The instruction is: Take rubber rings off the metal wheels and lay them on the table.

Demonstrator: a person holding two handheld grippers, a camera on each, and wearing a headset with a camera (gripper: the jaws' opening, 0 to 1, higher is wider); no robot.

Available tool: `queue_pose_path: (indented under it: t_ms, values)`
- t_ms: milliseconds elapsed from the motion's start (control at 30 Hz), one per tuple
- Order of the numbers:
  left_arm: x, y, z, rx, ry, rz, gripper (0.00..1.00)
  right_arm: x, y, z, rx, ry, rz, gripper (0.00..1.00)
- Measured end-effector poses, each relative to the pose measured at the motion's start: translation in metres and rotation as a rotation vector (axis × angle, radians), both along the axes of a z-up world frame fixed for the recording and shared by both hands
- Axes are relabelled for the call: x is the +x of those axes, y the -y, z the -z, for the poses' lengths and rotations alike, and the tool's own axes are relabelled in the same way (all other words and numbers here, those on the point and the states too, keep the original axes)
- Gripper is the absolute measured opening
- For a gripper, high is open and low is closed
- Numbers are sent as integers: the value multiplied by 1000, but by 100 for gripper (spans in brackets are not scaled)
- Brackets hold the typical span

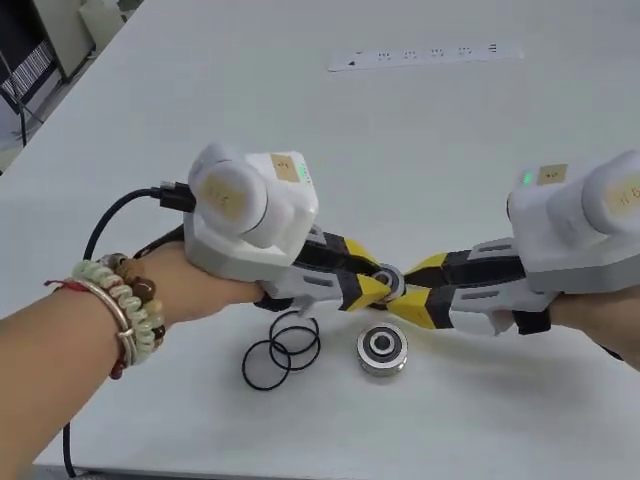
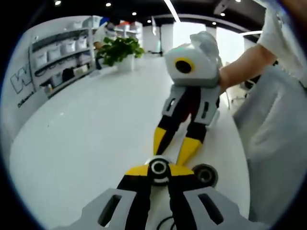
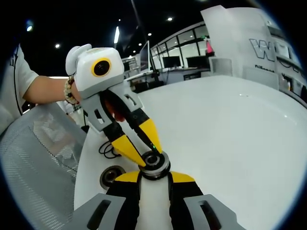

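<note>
Left gripper [image 1: 376, 286] jaws pinch one wheel [image 1: 390, 281] just above the loose wheel [image 1: 382, 348], clear of the table [image 1: 300, 120]. Right gripper [image 1: 406, 298] jaws stand slightly apart, tips at the held wheel's rim; whether they grip it cannot be told. Removed rings [image 1: 280, 352] lie overlapping just left of the loose wheel.
</note>
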State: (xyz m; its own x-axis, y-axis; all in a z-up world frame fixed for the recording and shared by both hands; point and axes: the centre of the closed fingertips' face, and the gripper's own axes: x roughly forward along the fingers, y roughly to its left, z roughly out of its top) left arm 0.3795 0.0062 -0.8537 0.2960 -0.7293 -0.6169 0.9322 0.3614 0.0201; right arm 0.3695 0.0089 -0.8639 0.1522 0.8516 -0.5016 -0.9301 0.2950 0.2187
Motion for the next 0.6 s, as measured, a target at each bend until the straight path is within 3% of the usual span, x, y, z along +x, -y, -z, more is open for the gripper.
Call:
queue_pose_path:
  t_ms: [167, 333, 467, 533, 567, 600]
  values:
    - [2, -1, 2, -14, -5, -12, 14, -1, 3, 1, -17, 18, -15, 15]
    - [1, -1, 2, -27, -3, -17, 14, 4, 9, 2, -43, 55, -16, 2]
    - [-1, -1, 1, -24, -1, -19, 14, 3, 8, 2, -49, 61, -15, 0]
    - [-2, -1, 0, -22, 0, -20, 14, 6, 8, 3, -40, 39, 20, 0]
    - [-2, -1, 0, -21, 0, -20, 14, 5, 9, 3, -6, -51, 79, 0]
    - [-2, -1, 0, -21, 2, -19, 14, 6, 9, 3, 13, -91, 102, 0]
